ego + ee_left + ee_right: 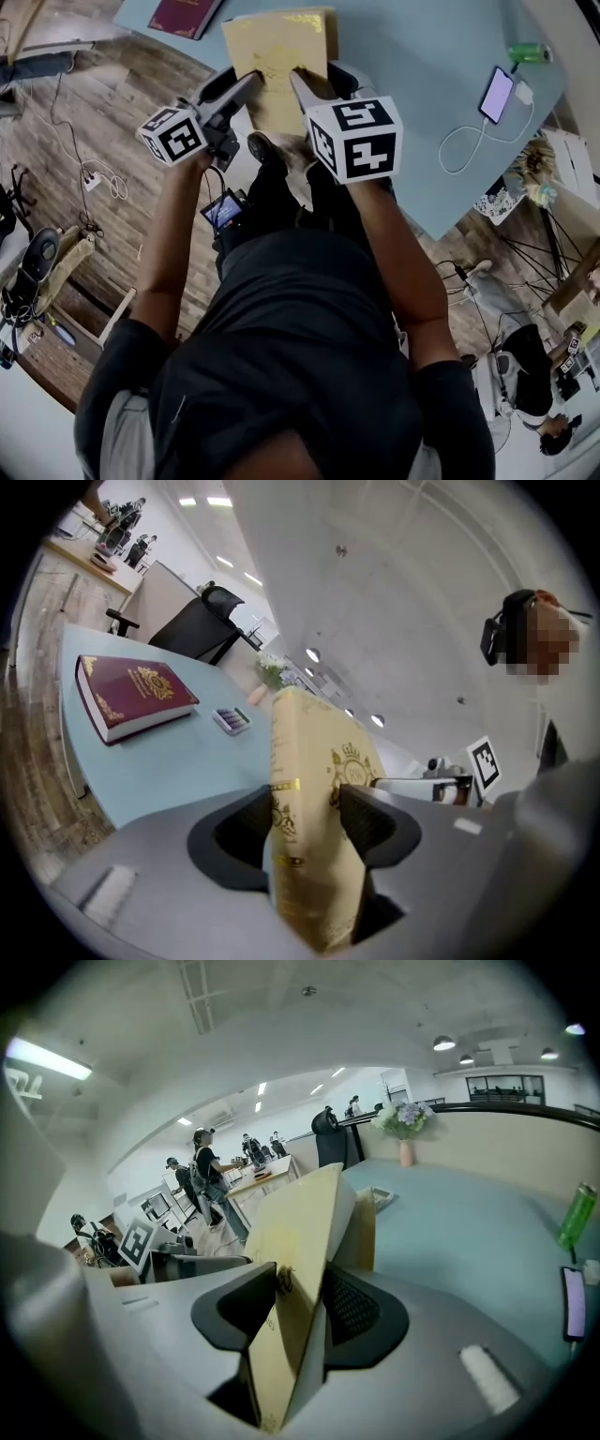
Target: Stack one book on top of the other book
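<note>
Left gripper (307,816) and right gripper (302,1299) clamped on tan book (277,61), maroon book (136,696) lying apart

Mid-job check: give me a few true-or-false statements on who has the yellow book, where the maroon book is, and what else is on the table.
1. Both grippers hold the yellow book. True: the left gripper and the right gripper each have their jaws closed on it.
2. The maroon book sits on the yellow book. False: it lies flat on the table, apart from the yellow book.
3. A phone lies on the table. True.
4. The green bottle is between the books. False: it is by the table's edge, past the phone.
</note>
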`<state>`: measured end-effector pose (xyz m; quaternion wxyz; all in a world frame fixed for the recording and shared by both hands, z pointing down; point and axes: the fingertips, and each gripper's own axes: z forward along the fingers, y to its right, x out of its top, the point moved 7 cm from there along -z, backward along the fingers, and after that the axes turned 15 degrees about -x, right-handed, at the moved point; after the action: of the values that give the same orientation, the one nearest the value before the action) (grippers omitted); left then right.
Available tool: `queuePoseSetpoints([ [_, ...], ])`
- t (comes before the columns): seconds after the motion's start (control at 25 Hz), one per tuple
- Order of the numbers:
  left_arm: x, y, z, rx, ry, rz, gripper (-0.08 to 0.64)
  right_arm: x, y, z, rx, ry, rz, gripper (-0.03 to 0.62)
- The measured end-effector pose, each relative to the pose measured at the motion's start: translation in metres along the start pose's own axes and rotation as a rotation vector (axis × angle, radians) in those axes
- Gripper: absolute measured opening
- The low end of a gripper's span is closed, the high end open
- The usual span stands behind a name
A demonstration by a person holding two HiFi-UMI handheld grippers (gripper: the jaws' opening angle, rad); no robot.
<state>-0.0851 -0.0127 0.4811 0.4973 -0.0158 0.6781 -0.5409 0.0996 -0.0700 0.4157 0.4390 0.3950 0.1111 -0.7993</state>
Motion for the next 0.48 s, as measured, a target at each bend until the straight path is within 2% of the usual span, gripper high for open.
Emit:
queuePoseSetpoints([
  [0.48,0.038,-0.027,-0.091,0.007,0.018,0.040,0.276,0.018,-0.096,0.028,0.002,0.004,-0.023,0.156],
])
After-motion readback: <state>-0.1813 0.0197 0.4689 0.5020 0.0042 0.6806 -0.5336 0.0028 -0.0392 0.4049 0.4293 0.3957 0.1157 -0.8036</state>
